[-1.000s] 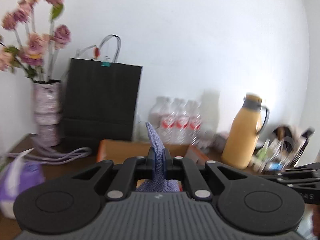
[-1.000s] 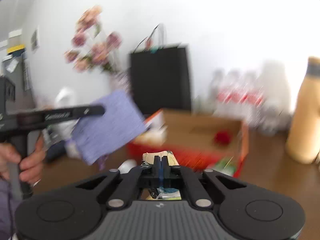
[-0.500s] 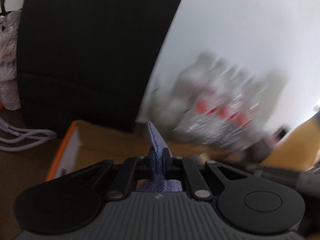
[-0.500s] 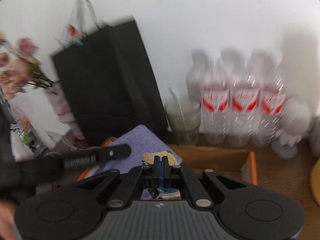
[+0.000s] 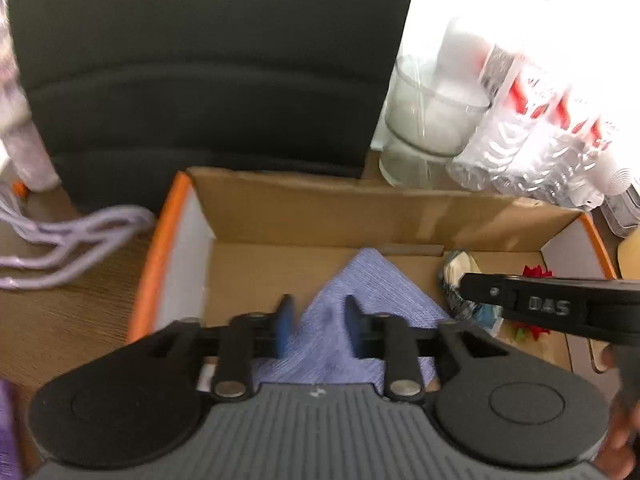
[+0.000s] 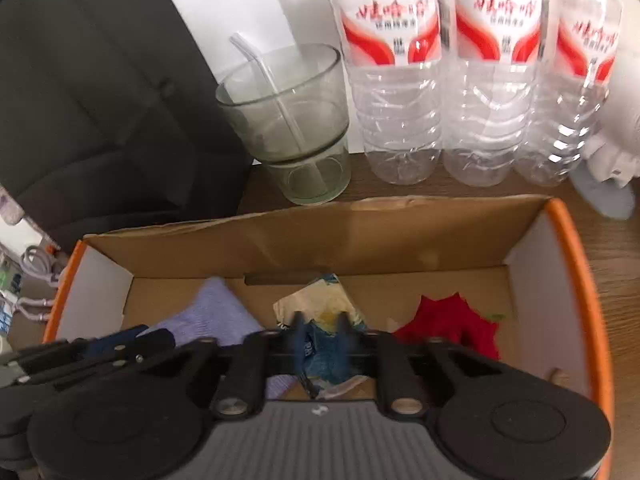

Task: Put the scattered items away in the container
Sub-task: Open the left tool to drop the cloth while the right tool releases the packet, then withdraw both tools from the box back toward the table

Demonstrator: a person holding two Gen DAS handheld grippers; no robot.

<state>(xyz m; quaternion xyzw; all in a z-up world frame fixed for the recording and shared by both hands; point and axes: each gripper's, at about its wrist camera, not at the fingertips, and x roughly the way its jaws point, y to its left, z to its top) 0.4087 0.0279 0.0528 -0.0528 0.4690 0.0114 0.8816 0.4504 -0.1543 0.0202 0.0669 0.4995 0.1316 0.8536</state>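
Note:
An orange-rimmed cardboard box (image 5: 168, 248) (image 6: 576, 264) sits on the wooden table. My left gripper (image 5: 318, 326) is open over the box, its fingers apart on either side of a purple cloth (image 5: 360, 300) that lies on the box floor. The cloth also shows in the right wrist view (image 6: 212, 316). My right gripper (image 6: 320, 340) is open above a crumpled snack wrapper (image 6: 320, 308) lying in the box. A red item (image 6: 448, 324) lies in the box to the right.
A black paper bag (image 5: 200, 60) stands behind the box. A glass with a straw (image 6: 288, 128) and three water bottles (image 6: 448, 80) stand at the back. Purple cords (image 5: 68, 236) lie left of the box.
Both grippers moved forward and down over the box, then opened. The purple cloth and the wrapper left the fingers and now lie in the box.

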